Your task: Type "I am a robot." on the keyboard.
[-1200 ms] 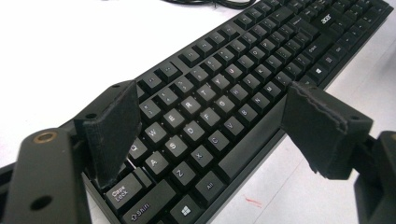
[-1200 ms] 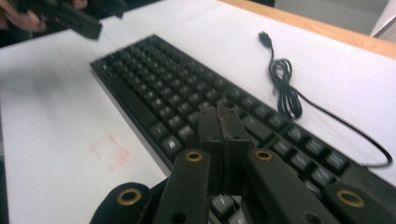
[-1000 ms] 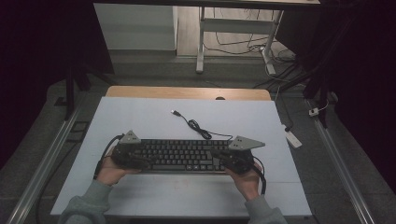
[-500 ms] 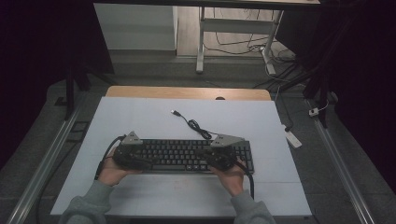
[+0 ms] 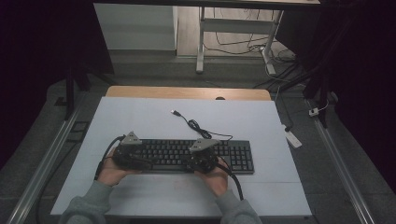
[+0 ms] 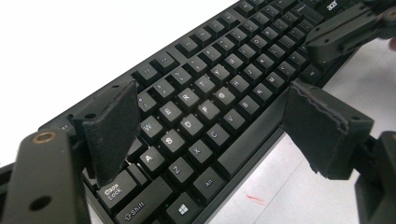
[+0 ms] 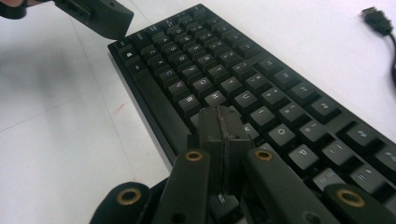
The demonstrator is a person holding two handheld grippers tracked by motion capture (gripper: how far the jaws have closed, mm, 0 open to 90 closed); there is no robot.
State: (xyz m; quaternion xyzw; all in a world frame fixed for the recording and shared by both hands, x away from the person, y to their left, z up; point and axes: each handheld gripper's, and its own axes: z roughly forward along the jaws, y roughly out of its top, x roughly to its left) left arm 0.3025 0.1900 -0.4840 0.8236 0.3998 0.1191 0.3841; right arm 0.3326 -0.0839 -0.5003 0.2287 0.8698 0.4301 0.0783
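Since a second ago my right gripper [image 5: 201, 156] has slid leftward from the keyboard's right end to its middle, jaws pressed together, tips on a key in the lower rows just by the space bar. White table [image 5: 140, 116] carries the black keyboard [image 5: 236, 156], long axis left to right, near the front edge; its unplugged USB cable [image 5: 196, 126] trails behind. My left gripper [image 6: 205, 123] spans the left end, jaws wide apart, holding nothing, nearer the letter keys.

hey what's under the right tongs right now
The shut right tongs sit over the black keyboard, near the letter keys beside the space bar. The keys right beneath their tips are covered.
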